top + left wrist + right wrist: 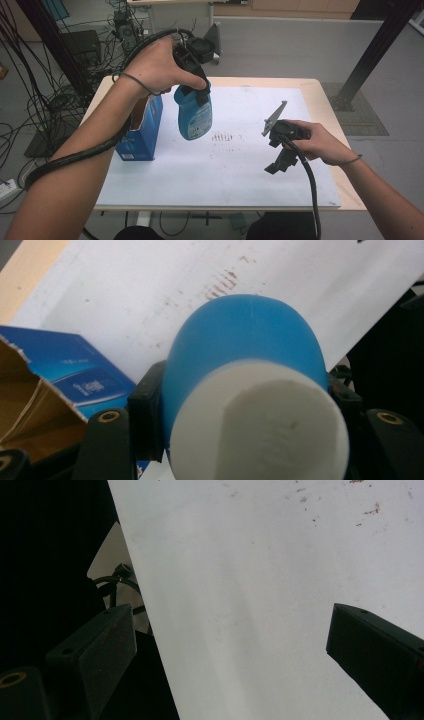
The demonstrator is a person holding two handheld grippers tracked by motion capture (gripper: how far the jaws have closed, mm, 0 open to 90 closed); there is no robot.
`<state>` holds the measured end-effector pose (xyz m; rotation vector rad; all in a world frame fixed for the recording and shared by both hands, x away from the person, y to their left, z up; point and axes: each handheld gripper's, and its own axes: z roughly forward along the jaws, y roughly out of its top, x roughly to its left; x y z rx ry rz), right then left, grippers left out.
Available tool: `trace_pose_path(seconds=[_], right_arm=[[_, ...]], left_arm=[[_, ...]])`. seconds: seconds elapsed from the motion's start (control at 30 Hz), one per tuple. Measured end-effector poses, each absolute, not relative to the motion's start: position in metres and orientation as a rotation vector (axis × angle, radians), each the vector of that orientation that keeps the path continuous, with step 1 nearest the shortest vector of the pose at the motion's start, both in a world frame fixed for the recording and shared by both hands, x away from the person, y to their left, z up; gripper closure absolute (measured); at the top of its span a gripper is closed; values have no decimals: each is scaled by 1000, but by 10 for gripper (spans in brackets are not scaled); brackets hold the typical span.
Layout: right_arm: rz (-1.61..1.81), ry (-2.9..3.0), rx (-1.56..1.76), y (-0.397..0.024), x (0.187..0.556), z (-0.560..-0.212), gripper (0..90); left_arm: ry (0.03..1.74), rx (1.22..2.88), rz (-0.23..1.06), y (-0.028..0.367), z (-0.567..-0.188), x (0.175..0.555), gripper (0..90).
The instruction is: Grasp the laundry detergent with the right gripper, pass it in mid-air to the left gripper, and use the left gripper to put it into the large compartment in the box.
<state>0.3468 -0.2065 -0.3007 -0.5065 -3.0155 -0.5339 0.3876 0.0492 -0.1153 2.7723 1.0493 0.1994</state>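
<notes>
Fingers of the left hand (160,67) are wrapping around the left gripper (196,90), whose black jaws are clamping the neck of a blue plastic bottle with a white cap (194,114), one jaw on each side. In the high view the bottle is hanging in the air with its body pointing down, above the white paper sheet (240,175) that is covering the pale wooden table (327,107), and just beside an open blue cardboard box (142,132) that is standing upright near the sheet's left edge. The left gripper view is looking along the bottle (245,355): the white cap is sitting nearest the camera between the two black jaws, the blue body is reaching away over the sheet, and the torn brown flap and blue side of the box (60,375) are lying to its lower left. A patch of small dark marks (222,136) is showing on the paper just right of the bottle. The right hand (320,142) is holding the right gripper (276,167) low over the right part of the sheet, well apart from the bottle, with its grey three-cornered plate sticking up. In the right gripper view its jaws are standing wide apart with nothing between them, over the bare white paper (250,605). Black cables are trailing from both grippers along the forearms.
</notes>
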Motion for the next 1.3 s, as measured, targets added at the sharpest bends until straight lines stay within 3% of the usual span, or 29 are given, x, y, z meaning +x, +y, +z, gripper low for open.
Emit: trace_pose_path(seconds=[0.73, 1.3], right_arm=[[-565, -3001, -496, -208, 348, -305, 48], [-582, -2996, -493, -205, 349, -307, 47]], left_arm=[[1465, 2529, 317, 116, -76, 416, 377], [1685, 2381, 342, 174, -65, 430, 377]])
